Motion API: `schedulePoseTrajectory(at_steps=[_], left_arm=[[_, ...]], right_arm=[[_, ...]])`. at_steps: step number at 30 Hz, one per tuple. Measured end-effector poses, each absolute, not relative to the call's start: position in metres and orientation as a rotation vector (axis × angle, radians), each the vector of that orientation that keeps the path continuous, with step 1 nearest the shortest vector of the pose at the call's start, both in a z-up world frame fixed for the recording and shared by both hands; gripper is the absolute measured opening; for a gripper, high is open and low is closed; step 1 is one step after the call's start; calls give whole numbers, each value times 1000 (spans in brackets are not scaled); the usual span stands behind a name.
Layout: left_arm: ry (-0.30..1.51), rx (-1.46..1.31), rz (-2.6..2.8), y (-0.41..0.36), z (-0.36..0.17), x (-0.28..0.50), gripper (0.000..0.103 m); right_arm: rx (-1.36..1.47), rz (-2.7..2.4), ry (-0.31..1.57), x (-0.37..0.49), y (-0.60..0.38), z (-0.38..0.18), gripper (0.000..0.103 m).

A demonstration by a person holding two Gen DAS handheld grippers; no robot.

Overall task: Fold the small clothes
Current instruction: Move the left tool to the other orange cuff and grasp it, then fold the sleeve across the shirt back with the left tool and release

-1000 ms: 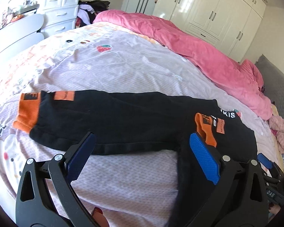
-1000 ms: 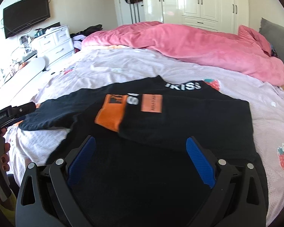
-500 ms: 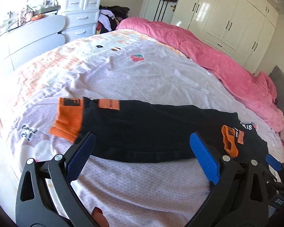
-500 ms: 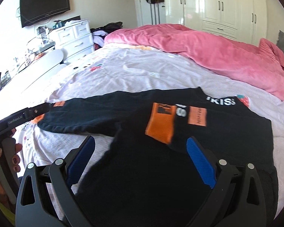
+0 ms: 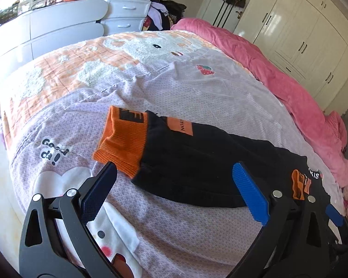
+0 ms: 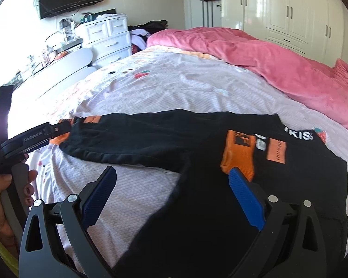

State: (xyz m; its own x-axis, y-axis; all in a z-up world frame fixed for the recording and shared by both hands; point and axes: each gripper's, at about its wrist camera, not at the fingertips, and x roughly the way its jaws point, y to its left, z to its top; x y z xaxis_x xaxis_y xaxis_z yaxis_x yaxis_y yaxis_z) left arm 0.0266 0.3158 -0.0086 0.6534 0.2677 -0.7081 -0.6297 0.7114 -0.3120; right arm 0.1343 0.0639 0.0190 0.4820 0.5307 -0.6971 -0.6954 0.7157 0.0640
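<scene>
Now orange cuff (image 5: 123, 139) lies just beyond left fingers (image 5: 99, 190).

Orange-cuffed black sleeve (image 5: 197, 159) between wide-apart jaws

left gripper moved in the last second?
Yes. The left gripper has swung left along the black top: its fingers framed the sleeve's middle before, now the orange cuff at the sleeve end. Jaws open throughout.
</scene>
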Motion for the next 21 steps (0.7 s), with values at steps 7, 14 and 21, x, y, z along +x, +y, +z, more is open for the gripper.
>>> schedulePoseTrajectory(at_steps=[7,14,21], left_arm=[[645,-703,487,333,-27,23,93],[603,-854,447,349,-45,22,68],[607,-841,508,355,-47,33,11]], right_arm=[[-257,788,771,124,78,11,97],[-216,775,826,126,69,-6,97],[-149,748,873,132,45,-20,97]])
